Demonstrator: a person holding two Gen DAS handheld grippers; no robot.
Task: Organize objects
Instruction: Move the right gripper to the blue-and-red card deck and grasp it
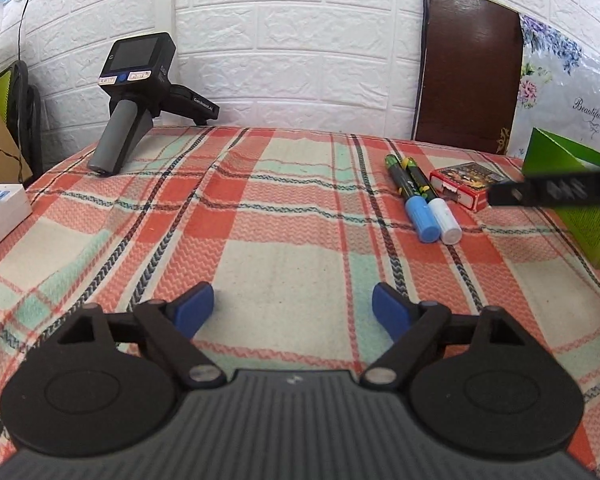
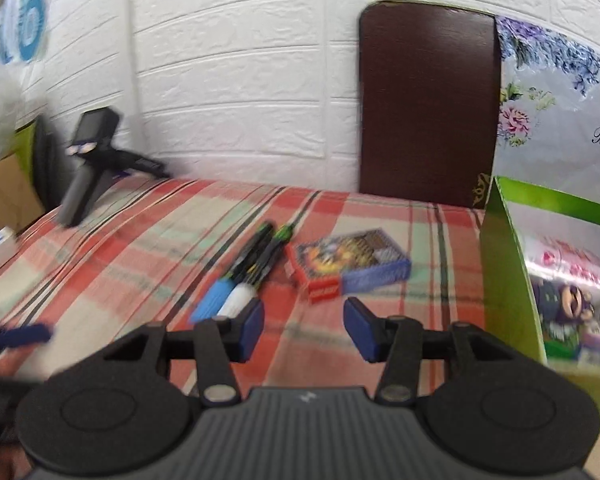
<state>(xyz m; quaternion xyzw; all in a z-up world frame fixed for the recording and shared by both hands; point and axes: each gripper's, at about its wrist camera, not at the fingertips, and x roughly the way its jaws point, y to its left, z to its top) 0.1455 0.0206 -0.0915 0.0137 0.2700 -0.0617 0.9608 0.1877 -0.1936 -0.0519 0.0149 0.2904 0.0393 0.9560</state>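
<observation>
Both sets of jaws apart and empty over the checked cloth (image 1: 284,216), left gripper (image 1: 293,308) wide, right gripper (image 2: 304,328) narrower, near two markers (image 2: 240,280) beside a card box (image 2: 352,268).

Left tongs (image 1: 293,307) gape wide and empty; right tongs (image 2: 304,328) part-open, also empty.

two markers (image 1: 414,196), one card box (image 1: 466,185), one green box (image 2: 508,264), one spare gripper (image 1: 134,96).
</observation>
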